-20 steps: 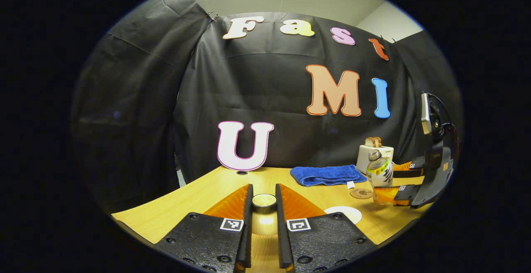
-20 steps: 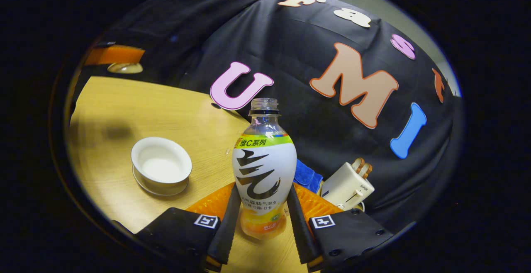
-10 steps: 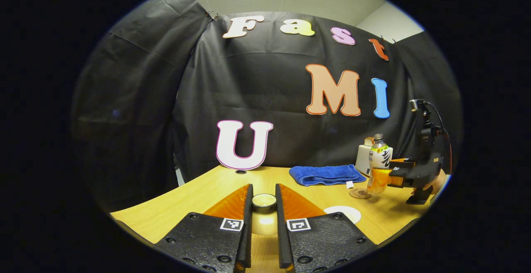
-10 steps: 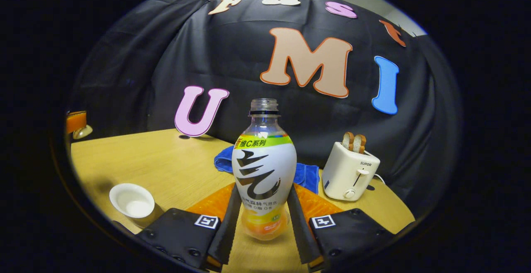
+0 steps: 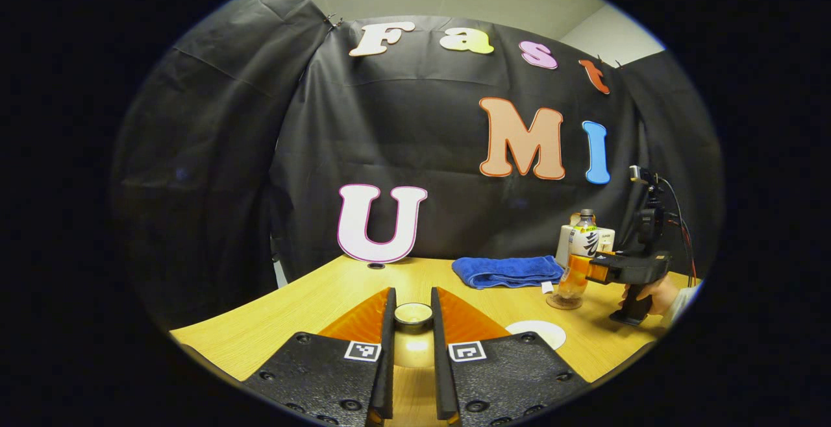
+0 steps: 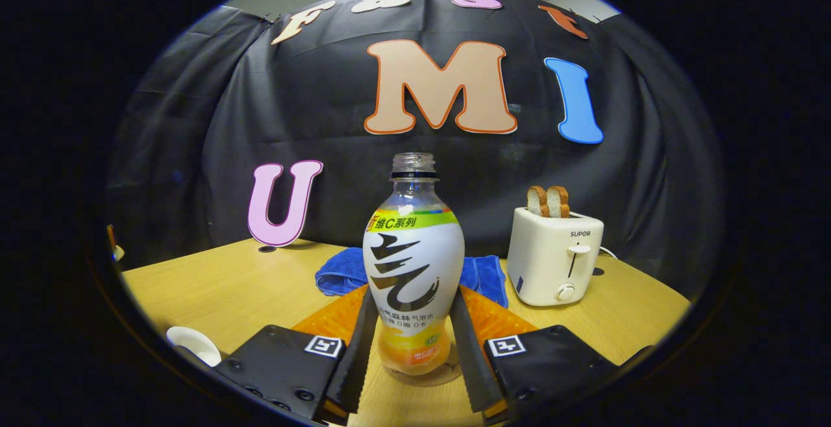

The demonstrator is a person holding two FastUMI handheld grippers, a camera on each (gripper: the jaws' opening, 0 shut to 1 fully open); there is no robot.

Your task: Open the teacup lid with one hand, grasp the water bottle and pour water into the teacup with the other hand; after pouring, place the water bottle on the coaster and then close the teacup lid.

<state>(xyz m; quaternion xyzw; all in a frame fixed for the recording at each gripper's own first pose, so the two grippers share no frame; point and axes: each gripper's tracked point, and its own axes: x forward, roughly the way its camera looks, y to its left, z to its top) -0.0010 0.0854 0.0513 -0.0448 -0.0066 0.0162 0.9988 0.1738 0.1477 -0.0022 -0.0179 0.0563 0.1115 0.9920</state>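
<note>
Black cloth backs a wooden counter point(image 6: 247, 291) that carries a white toaster point(image 6: 554, 255) with two bread slices and a folded blue towel point(image 5: 506, 271). Upright between the right tool's point(image 6: 411, 342) fingers stands the uncapped water bottle point(image 6: 413, 265), both fingers pressed to its lower body; in the left gripper view the same bottle sits on the round coaster point(image 5: 563, 302) in front of the toaster, with a hand holding that tool's grip. The open teacup point(image 5: 535, 331) rests on the counter between the two tools, well apart from the bottle. The left tool point(image 5: 413, 323) is clamped on the teacup lid point(image 5: 413, 313), held above the counter.

Judged from here, the bottle looks set down but not yet let go. With no cap on, a sideways pull while the fingers part could tip it and spill. The lid, pinched by its small knob, could slip or land off-centre on the cup.
</note>
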